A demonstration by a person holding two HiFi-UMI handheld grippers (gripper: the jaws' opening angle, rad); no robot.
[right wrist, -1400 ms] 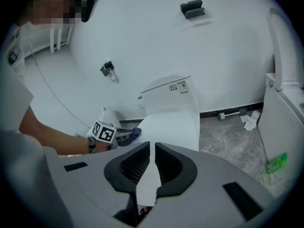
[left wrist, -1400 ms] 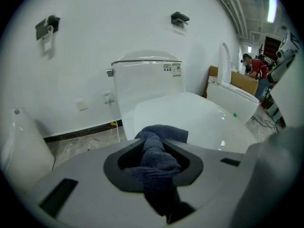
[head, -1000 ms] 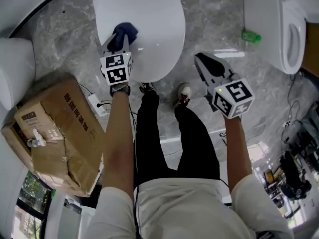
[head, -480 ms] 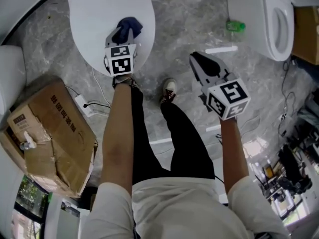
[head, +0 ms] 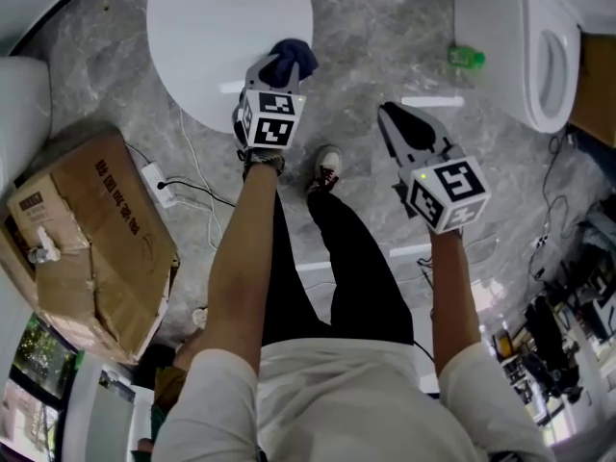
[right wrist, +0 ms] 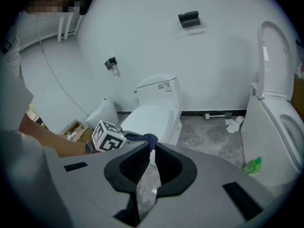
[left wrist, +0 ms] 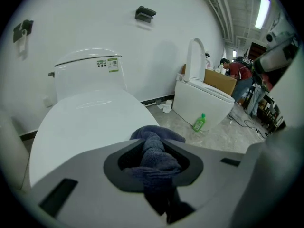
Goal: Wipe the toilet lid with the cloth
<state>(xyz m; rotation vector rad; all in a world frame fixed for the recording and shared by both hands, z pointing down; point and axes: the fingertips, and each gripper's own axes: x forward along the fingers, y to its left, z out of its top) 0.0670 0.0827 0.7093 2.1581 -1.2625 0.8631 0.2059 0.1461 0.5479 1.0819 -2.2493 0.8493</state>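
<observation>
At the toilet lid (head: 212, 37), by its right edge, the left gripper (head: 277, 69) clamps a blue cloth (head: 293, 57); the right gripper (head: 388, 115) is closed, empty. Lid's far end cut off; box (head: 87, 239) print unreadable.

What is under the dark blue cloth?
The closed white toilet lid, near its edge. The left gripper clamps the cloth. The patch of lid right beneath is covered, so contact cannot be seen.
</observation>
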